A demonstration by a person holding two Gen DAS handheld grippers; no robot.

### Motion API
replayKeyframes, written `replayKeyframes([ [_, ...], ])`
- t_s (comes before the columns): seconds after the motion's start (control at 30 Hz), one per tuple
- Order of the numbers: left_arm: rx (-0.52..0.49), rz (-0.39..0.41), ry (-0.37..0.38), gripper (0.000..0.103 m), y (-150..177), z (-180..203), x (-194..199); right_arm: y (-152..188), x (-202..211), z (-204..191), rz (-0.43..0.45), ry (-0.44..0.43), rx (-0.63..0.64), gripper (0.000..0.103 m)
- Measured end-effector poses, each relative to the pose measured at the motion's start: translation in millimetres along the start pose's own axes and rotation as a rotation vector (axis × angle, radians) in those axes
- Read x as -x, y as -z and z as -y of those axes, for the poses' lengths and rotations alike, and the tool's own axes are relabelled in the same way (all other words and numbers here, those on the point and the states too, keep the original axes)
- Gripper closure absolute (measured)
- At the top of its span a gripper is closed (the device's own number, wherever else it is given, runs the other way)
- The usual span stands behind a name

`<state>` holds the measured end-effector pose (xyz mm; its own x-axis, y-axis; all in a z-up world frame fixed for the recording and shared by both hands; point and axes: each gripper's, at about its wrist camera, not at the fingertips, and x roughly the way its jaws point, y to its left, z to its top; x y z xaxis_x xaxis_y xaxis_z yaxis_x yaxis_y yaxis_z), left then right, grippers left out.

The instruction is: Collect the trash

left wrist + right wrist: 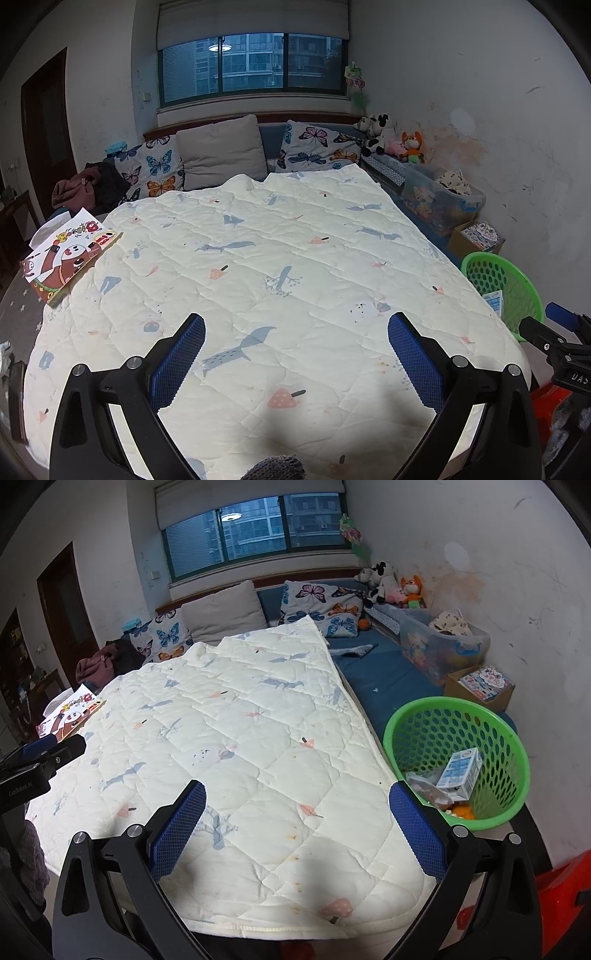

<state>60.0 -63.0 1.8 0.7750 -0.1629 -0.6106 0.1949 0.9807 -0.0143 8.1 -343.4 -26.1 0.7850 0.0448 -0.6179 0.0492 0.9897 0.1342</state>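
A green perforated basket (495, 716) stands on the bed's right side; it also shows in the left wrist view (517, 284). Inside lie a white-and-blue carton (460, 773), crumpled wrappers (424, 782) and an orange piece (463, 811). My left gripper (295, 354) is open and empty above the white quilt (258, 258). My right gripper (297, 827) is open and empty above the quilt's near right part (240, 738), just left of the basket. Each gripper's tip shows at the edge of the other's view.
A colourful picture book (70, 258) with paper lies at the quilt's left edge. Pillows (221, 151), plush toys (391, 140), a clear storage bin (439, 646) and a cardboard box (480, 686) line the back and right wall. A red object (565, 893) sits low right.
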Motion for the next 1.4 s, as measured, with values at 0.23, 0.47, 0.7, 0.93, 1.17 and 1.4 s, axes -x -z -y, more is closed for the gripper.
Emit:
replayKeyframes([
  [0.23, 0.006, 0.010, 0.000, 0.007, -1.6, 0.6, 2.4, -1.4, 1.2, 0.8, 0.003, 0.000, 0.001, 0.004],
  [0.47, 0.005, 0.016, -0.005, 0.007, -1.8, 0.8, 3.0, -2.1, 2.6, 1.2, 0.006, 0.003, 0.004, 0.004],
  [0.7, 0.003, 0.020, -0.010, 0.007, -2.2, 0.1, 3.9, -2.2, 3.2, 0.1, 0.008, 0.002, 0.003, 0.004],
  [0.93, 0.003, 0.018, -0.009, 0.007, -1.6, -0.2, 4.0, -2.7, 2.8, -0.2, 0.007, 0.002, 0.003, 0.004],
  [1.17, 0.010, 0.017, -0.012, 0.007, 0.2, -1.3, 3.8, -2.3, 2.8, -1.3, 0.008, 0.004, 0.007, 0.004],
  [1.4, 0.007, 0.019, -0.013, 0.007, 1.6, -0.8, 3.7, -1.0, 2.3, -1.8, 0.009, 0.002, 0.007, 0.004],
])
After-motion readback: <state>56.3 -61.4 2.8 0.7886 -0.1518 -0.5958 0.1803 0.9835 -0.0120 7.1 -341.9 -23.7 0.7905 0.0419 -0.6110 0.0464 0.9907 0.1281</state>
